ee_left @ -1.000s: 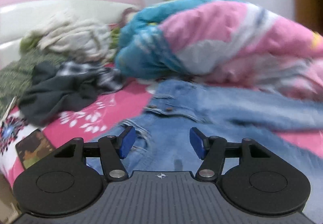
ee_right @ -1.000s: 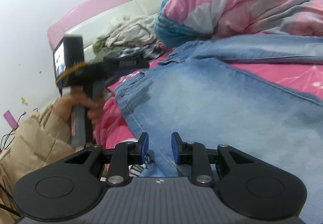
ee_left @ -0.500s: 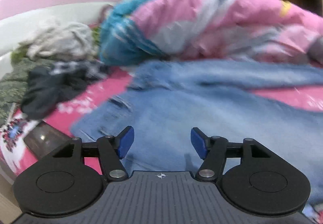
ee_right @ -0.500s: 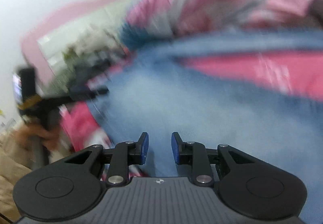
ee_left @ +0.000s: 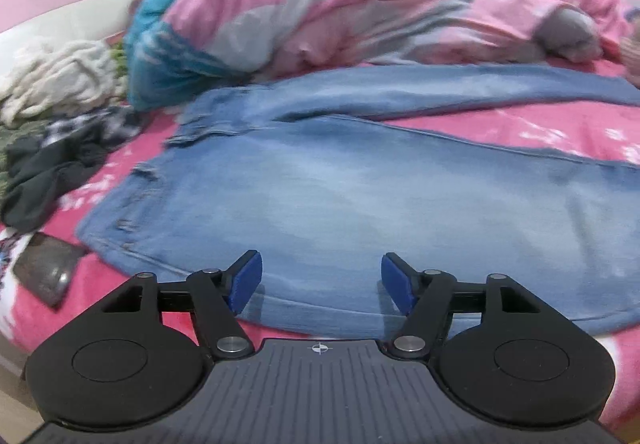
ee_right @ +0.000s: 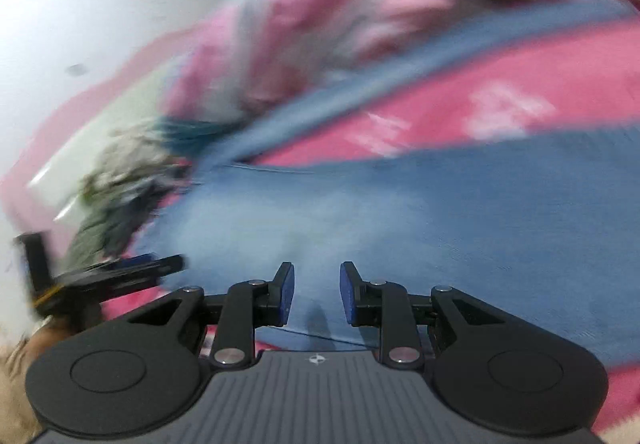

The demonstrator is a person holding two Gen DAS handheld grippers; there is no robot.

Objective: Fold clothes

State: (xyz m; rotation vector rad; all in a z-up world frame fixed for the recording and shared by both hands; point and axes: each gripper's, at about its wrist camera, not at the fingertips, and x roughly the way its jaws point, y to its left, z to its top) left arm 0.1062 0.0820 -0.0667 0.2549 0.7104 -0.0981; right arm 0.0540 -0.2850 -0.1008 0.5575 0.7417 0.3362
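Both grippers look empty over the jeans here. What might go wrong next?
The jeans lie spread with legs splayed, so a grasp at the near hem may catch only one layer. The right gripper view is badly blurred, suggesting fast motion; it could overshoot. The quilt touches the far leg and may snag.

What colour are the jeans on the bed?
Faded light blue jeans, clearest in the left wrist view.

Right tool point(ee_right: 316, 294), jaws apart, empty, above blurred jeans point(ee_right: 400, 224)
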